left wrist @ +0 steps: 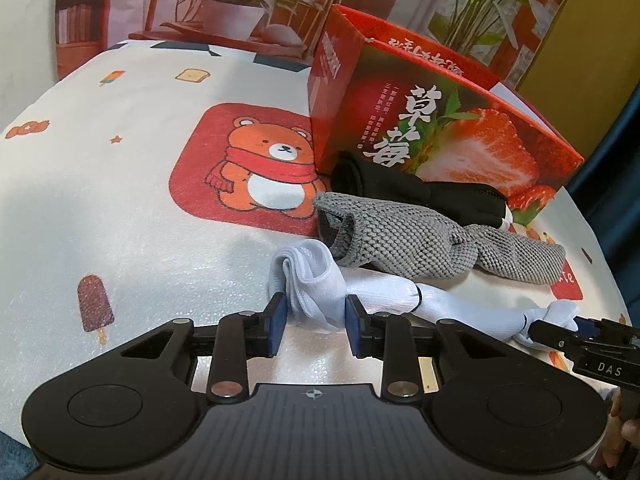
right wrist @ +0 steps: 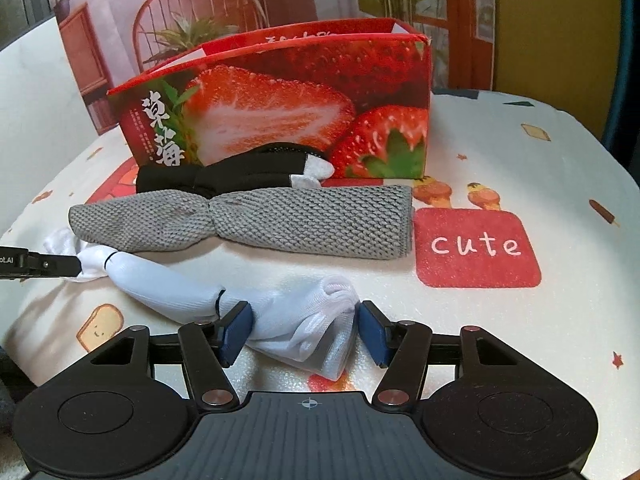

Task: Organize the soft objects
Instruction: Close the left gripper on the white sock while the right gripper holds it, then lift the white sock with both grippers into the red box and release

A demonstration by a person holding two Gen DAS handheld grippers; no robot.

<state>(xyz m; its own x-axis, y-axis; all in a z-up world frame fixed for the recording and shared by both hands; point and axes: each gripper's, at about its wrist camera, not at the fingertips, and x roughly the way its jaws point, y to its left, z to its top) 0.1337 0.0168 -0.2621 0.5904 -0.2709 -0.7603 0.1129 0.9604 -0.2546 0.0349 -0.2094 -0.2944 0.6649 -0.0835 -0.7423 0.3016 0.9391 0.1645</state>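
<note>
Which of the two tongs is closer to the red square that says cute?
Right. The right tongs sit just beside the cute square, around one end of the white bundle; the left tongs are at its far end.

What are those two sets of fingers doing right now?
Left gripper: closed on the white sock.
Right gripper: around the white sock's other end; grip cannot be told.

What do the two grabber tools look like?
Both are black plastic. Each left gripper and right gripper has two fingers tipped with dark blue pads, moved by black link bars with shiny silver pivot pins. The body has two round raised discs, a ribbed middle panel and a small crosshair mark. Seen from the side, white letters reading DAS show on the right one.
</note>
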